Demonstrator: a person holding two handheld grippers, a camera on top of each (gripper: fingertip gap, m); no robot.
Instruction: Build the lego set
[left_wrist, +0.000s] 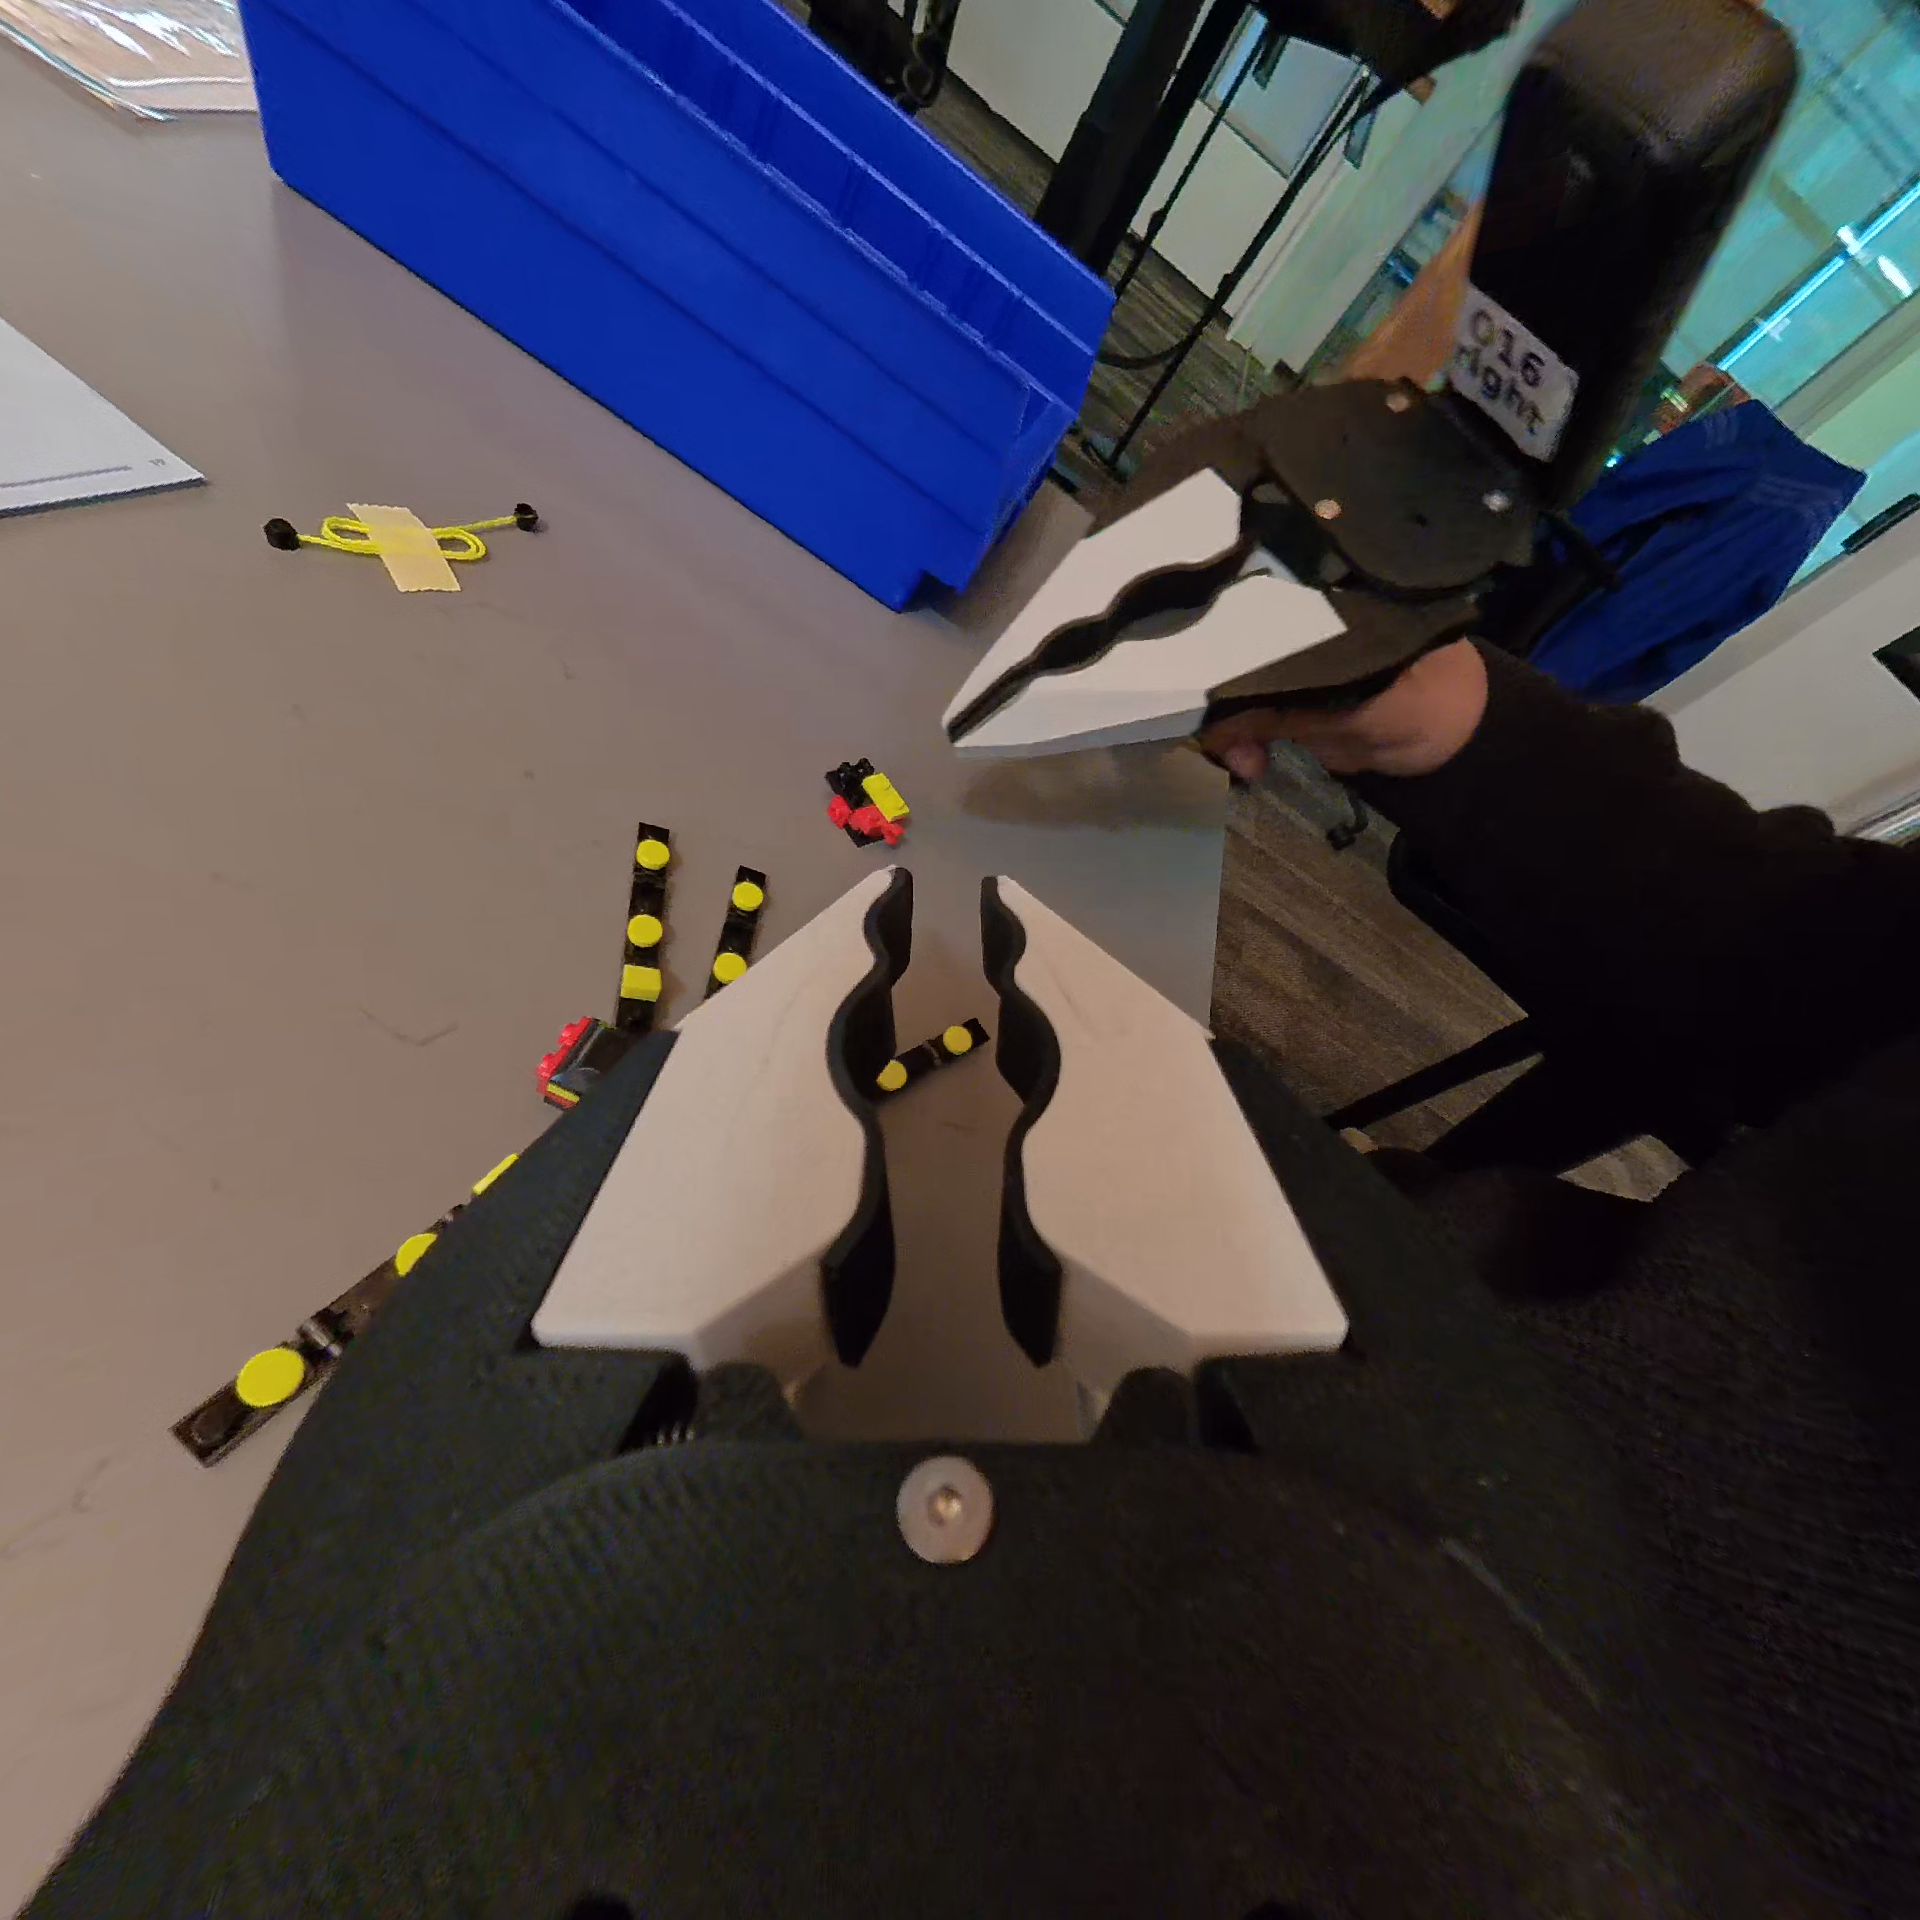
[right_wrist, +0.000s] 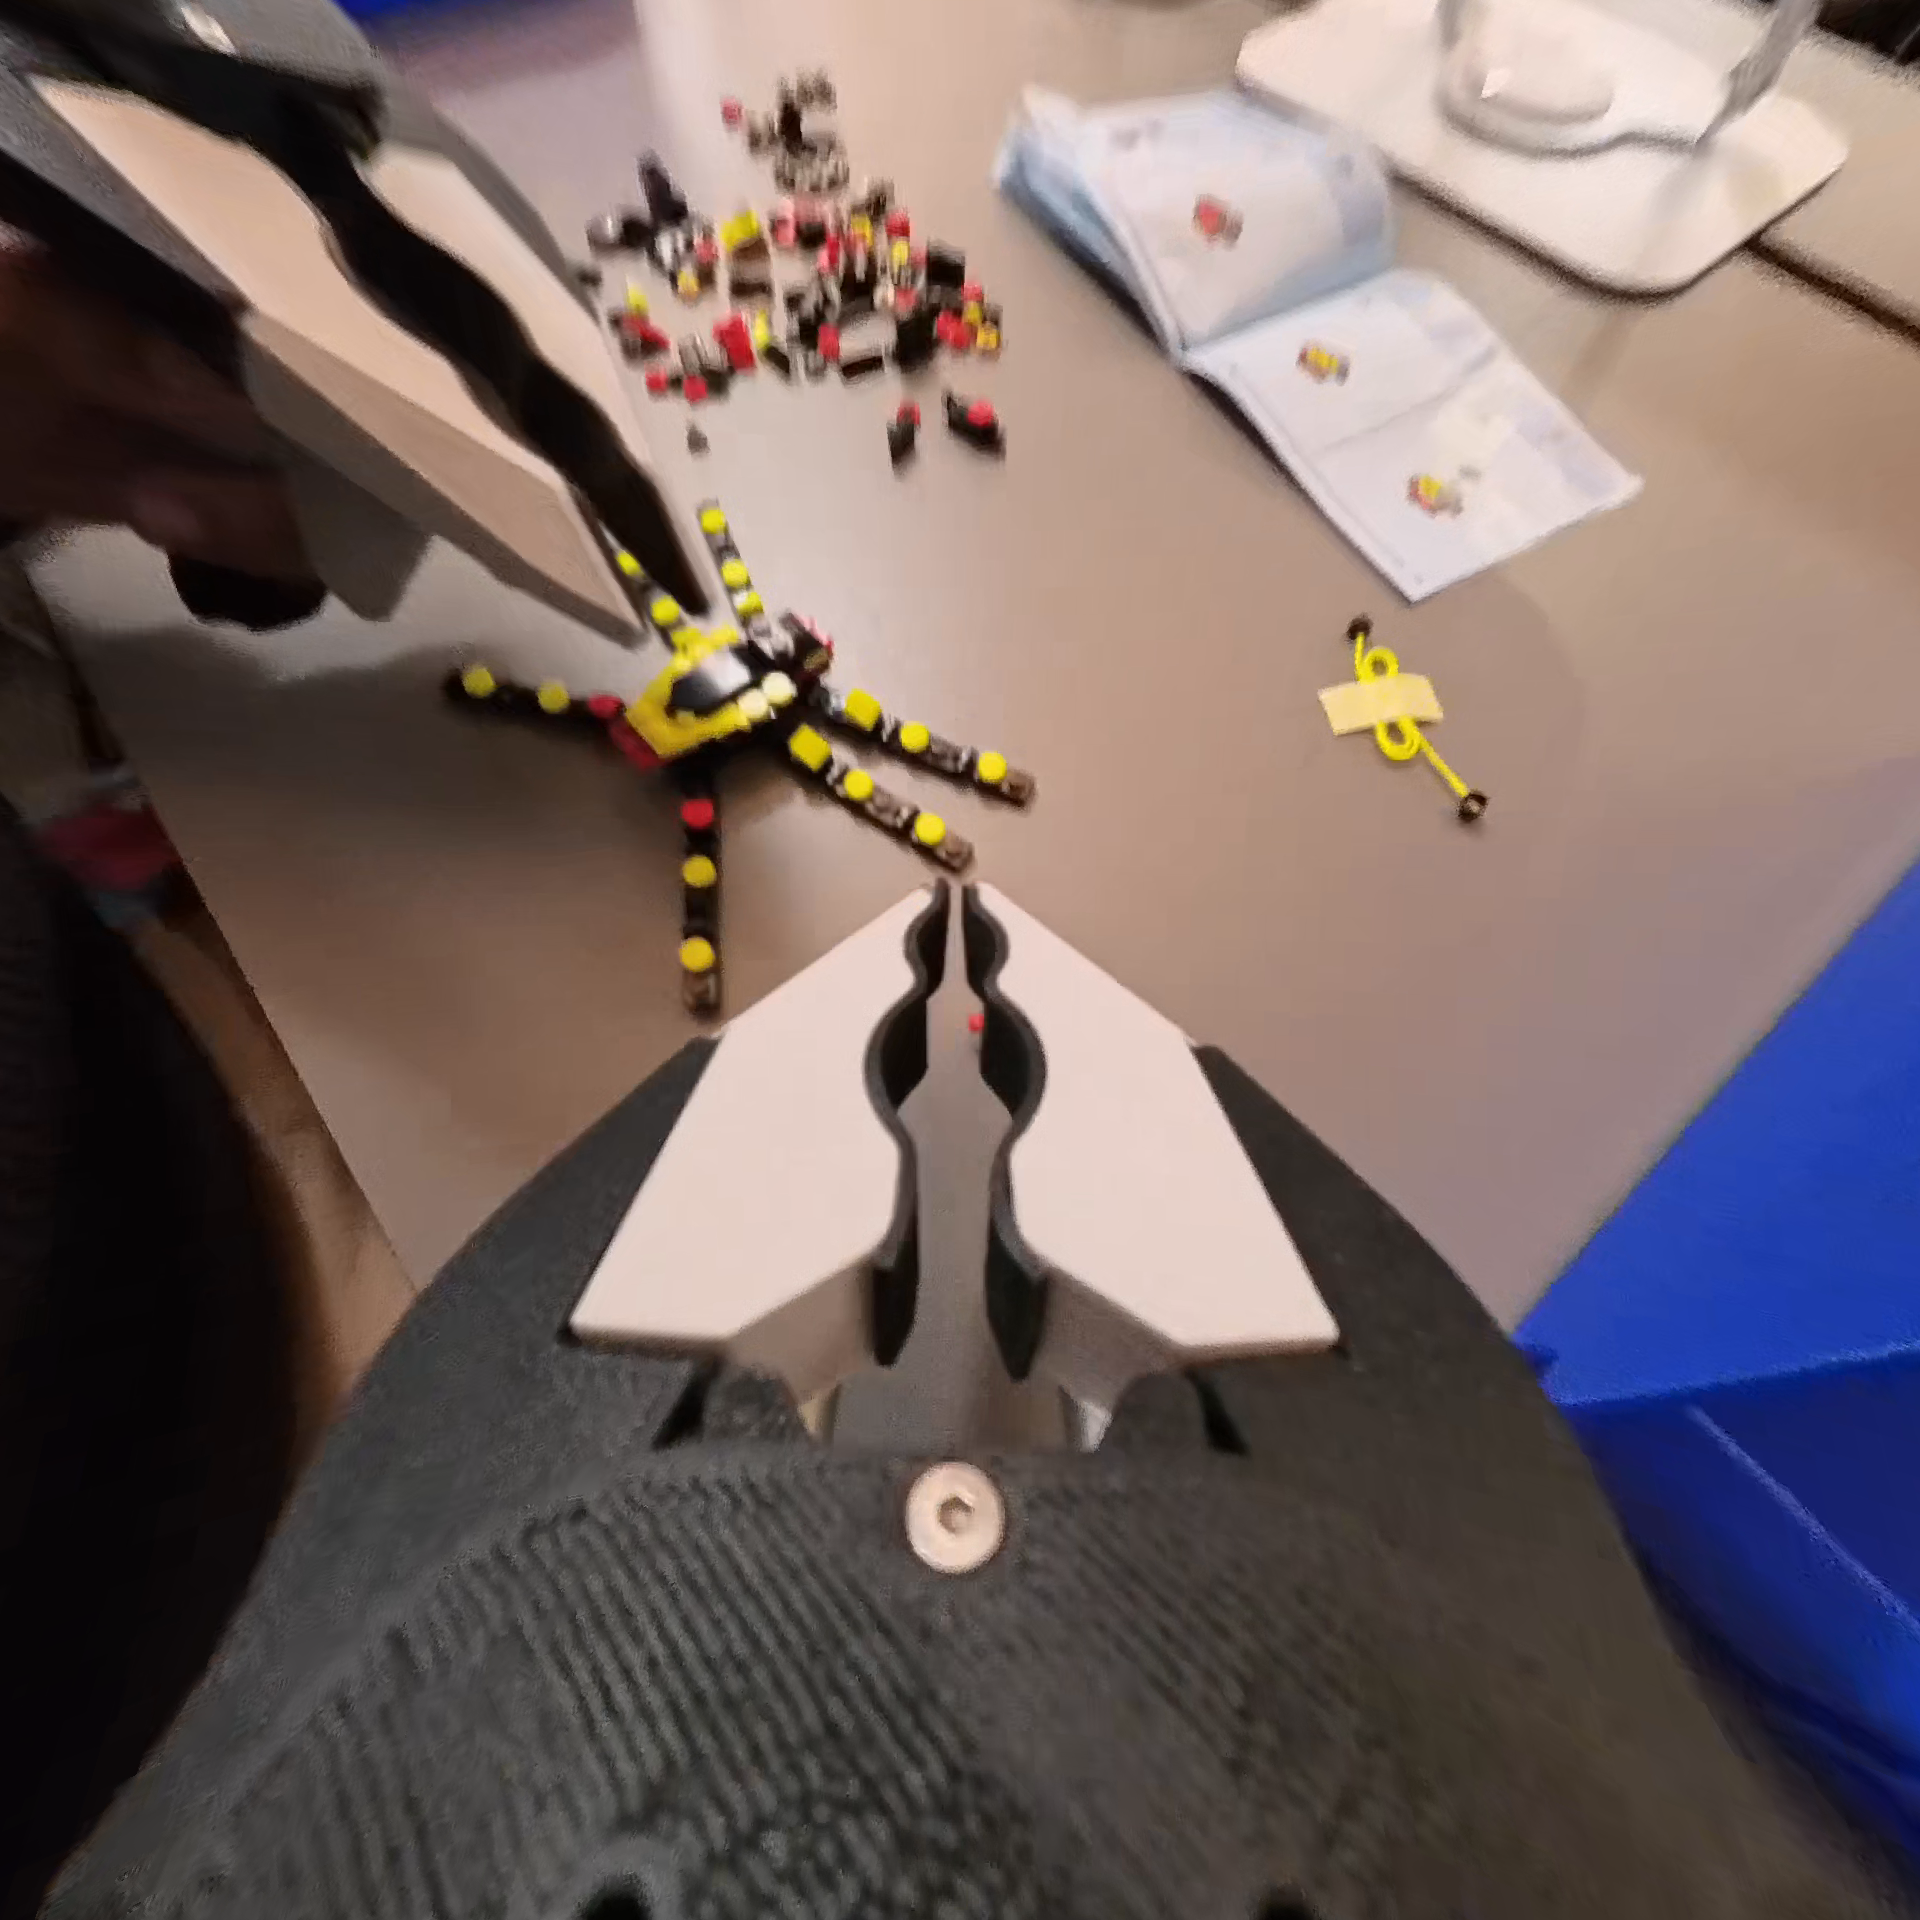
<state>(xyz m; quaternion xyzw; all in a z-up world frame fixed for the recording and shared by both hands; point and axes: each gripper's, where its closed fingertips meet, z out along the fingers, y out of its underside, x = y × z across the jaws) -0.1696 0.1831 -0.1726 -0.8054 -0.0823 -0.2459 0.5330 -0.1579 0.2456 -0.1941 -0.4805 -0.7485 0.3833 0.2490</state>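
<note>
A spider-like Lego model with a yellow and black body (right_wrist: 696, 698) lies on the grey table, its black legs dotted with yellow studs spread out. My left gripper (left_wrist: 940, 881) is open and hangs low over the model; one leg (left_wrist: 935, 1055) shows on the table between its fingers, and other legs (left_wrist: 646, 925) lie to the left. In the right wrist view the left gripper (right_wrist: 665, 608) reaches down at the model's far legs. A small red, black and yellow sub-assembly (left_wrist: 869, 805) sits just beyond. My right gripper (right_wrist: 956, 891) is shut and empty, and hovers near that sub-assembly (left_wrist: 951, 727).
A pile of loose pieces (right_wrist: 810, 281) lies farther back, next to an open instruction booklet (right_wrist: 1351, 353). A yellow cord with tape (right_wrist: 1387, 707) lies on the table. A blue bin (left_wrist: 675, 260) stands beside it. The table edge (left_wrist: 1218, 914) is close on the right. Across from one pair of fingers to the other is roughly 7 cm.
</note>
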